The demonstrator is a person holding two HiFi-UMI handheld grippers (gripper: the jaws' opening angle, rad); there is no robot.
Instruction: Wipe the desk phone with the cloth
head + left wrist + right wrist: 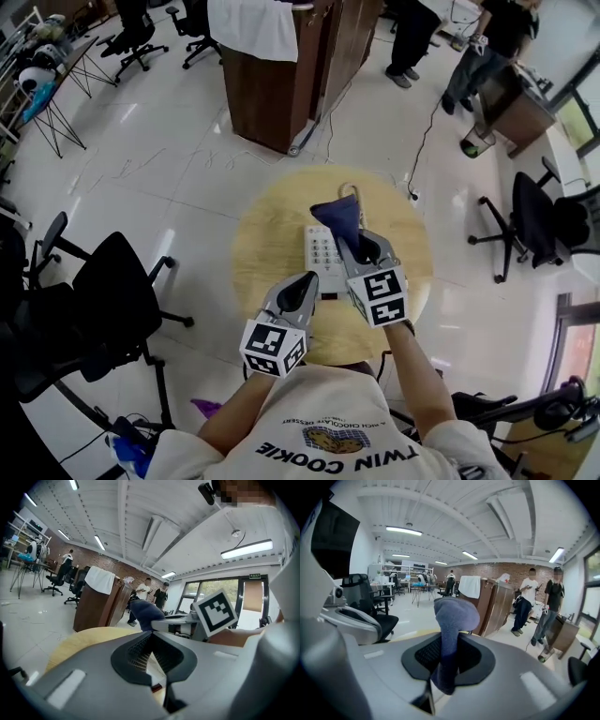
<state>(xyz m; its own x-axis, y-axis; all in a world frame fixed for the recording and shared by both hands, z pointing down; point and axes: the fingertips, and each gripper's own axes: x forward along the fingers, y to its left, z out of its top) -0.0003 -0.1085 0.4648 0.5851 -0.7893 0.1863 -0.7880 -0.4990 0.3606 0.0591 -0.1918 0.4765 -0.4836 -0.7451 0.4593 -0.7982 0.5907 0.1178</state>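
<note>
A white desk phone (322, 255) lies in the middle of a round wooden table (267, 234). My right gripper (357, 243) hovers at the phone's far right side, shut on a dark blue cloth (338, 217) that bunches out past its tips. In the right gripper view the cloth (453, 615) stands up between the jaws of that gripper (443, 660). My left gripper (304, 282) is at the phone's near edge, jaws closed together with nothing in them. In the left gripper view the left gripper (151, 654) points toward the cloth (146, 613) and the right gripper's marker cube (216, 611).
A black office chair (112, 292) stands left of the table and another (536, 221) to the right. A wooden cabinet (281, 70) draped with a white sheet stands beyond the table. People (487, 47) stand at the far right. A cable (424, 141) runs over the floor.
</note>
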